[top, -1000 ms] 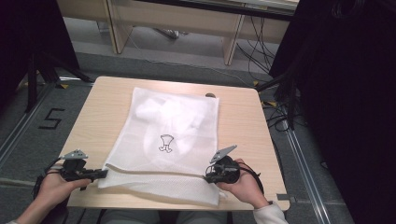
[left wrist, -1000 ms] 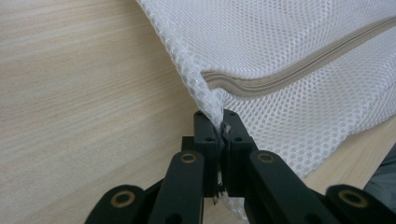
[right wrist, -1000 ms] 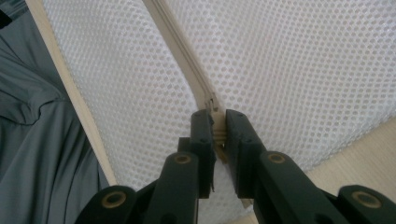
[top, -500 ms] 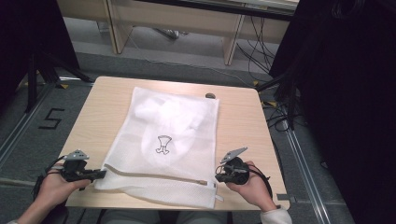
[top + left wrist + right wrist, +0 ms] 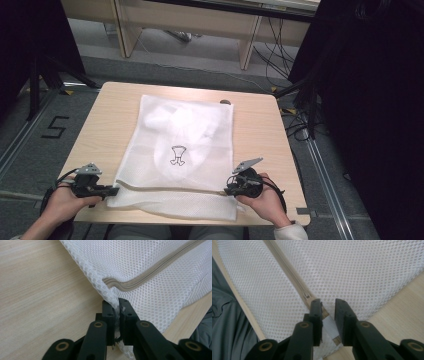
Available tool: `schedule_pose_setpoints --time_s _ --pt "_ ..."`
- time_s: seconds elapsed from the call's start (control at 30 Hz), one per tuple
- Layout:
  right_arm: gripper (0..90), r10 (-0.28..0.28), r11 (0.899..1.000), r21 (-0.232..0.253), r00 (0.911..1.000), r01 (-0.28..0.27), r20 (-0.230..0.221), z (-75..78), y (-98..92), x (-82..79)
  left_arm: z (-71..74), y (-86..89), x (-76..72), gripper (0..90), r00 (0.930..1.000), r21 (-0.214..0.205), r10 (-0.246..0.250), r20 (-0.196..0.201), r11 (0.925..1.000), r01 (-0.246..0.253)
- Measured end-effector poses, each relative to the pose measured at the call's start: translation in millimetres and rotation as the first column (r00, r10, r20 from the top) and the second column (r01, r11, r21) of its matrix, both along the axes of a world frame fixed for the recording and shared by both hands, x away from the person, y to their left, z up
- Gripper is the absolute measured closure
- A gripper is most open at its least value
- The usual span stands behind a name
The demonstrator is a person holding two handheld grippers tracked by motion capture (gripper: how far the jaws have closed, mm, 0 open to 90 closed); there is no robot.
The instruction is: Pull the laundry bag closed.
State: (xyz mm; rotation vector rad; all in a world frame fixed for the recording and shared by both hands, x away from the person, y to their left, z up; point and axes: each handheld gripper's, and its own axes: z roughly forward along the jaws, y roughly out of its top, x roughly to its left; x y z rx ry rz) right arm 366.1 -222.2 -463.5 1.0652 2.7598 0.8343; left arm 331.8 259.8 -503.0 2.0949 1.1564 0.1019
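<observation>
Grey floor with a painted "5" (image 5: 54, 127) surrounds your light wooden table (image 5: 260, 135), and pale wooden furniture legs and dark cables stand beyond its far edge. On the table lies a white mesh laundry bag with a beige zipper (image 5: 182, 150), its long side running from far to near, white cloth bundled inside and a small black printed mark (image 5: 177, 155) on its upper face. The zipper (image 5: 150, 275) crosses the near end from left to right.

Your left gripper (image 5: 117, 308) sits at the near left corner of the bag with its jaws pressed together on the mesh edge, just below the end of the zipper tape. Your right gripper (image 5: 328, 306) is at the near right end of the zipper; its jaws stand apart with a gap between them, above a white fabric tab, and the metal zipper slider (image 5: 307, 295) lies just beyond its left jaw, not held.

Compared with half a second ago, the bag lies in much the same place and your left hand (image 5: 62, 202) has barely shifted. Your right hand (image 5: 262, 197) has come a little inward toward the bag's right edge. A second ago the near flap of the bag looked more rumpled; now it lies flatter along the near table edge.
</observation>
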Motion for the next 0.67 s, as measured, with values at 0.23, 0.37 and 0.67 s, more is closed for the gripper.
schedule_pose_setpoints --time_s 0.23,0.37,0.67 --pt "57.1 -0.091 0.996 0.032 0.9944 0.089 0.054 -0.4 -6.1 3.1 5.3 11.3 -4.1 45.9 0.9911 0.003 0.002 0.133 1.0 -0.003" --pt "50.9 -0.144 0.988 0.059 0.9867 0.14 0.075 -0.2 -12.5 5.7 7.9 15.2 -2.9 31.5 0.977 -0.011 0.062 0.204 0.9981 -0.061" --pt "50.1 -0.172 0.984 0.064 0.9788 0.166 0.111 0.4 -18.9 8.1 11.0 11.9 -1.7 28.0 0.9614 -0.043 0.102 0.256 0.9946 -0.094"
